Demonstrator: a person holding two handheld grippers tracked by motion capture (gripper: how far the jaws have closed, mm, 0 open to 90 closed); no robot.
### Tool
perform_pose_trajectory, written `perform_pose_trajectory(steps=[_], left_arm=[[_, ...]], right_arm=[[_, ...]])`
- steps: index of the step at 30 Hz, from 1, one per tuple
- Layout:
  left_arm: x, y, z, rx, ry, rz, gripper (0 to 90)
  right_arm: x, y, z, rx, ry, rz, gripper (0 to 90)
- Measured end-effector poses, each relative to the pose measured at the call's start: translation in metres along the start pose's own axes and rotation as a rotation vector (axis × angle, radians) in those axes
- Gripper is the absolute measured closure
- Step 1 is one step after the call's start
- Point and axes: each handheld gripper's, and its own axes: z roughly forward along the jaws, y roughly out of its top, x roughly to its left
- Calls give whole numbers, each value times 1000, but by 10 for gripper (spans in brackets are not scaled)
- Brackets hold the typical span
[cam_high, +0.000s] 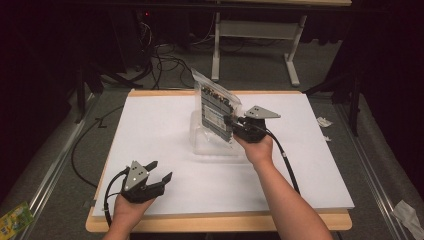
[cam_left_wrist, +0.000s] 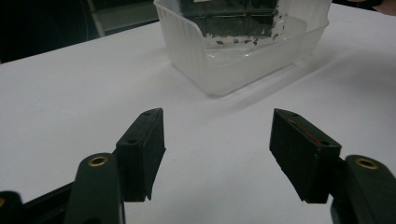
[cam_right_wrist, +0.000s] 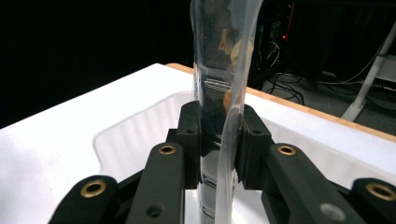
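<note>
Your right claw (cam_right_wrist: 219, 140) pinches the clear bag (cam_high: 216, 107) upright in the plastic tub (cam_high: 212, 145), while your left claw (cam_high: 159, 170) gapes wide near the desk's (cam_high: 165, 125) left edge.

A lab or recording room is being shown rather than a home. A white board (cam_high: 165, 150) is being carried on a wooden tabletop (cam_high: 220, 222) across the middle of the high view, under strong light, while everything around it is being kept dark. Grey carpet (cam_high: 60, 175) is being seen at the lower left, with a metal floor rail (cam_high: 55, 165) running along it. Black cables (cam_high: 165, 62) are being left loose on the floor at the upper centre, beside the white legs of another work table (cam_high: 252, 35). A small red indicator light (cam_high: 146, 14) is being shown glowing at the top, among dark equipment.
</note>
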Motion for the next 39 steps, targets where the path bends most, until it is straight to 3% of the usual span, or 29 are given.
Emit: perform_pose_trajectory(steps=[10, 15, 30, 39], left_arm=[[-2, 0, 3, 5, -6, 6, 361], [1, 0, 2, 3, -1, -6, 361], [2, 0, 1, 2, -3, -8, 361], [2, 0, 1, 1, -4, -8, 362]], right_arm=[[-8, -25, -7, -17, 3, 54, 755], [-6, -24, -7, -16, 0, 42, 754], [-11, -21, -6, 3, -20, 77, 726], [-13, -20, -6, 13, -3, 87, 544]])
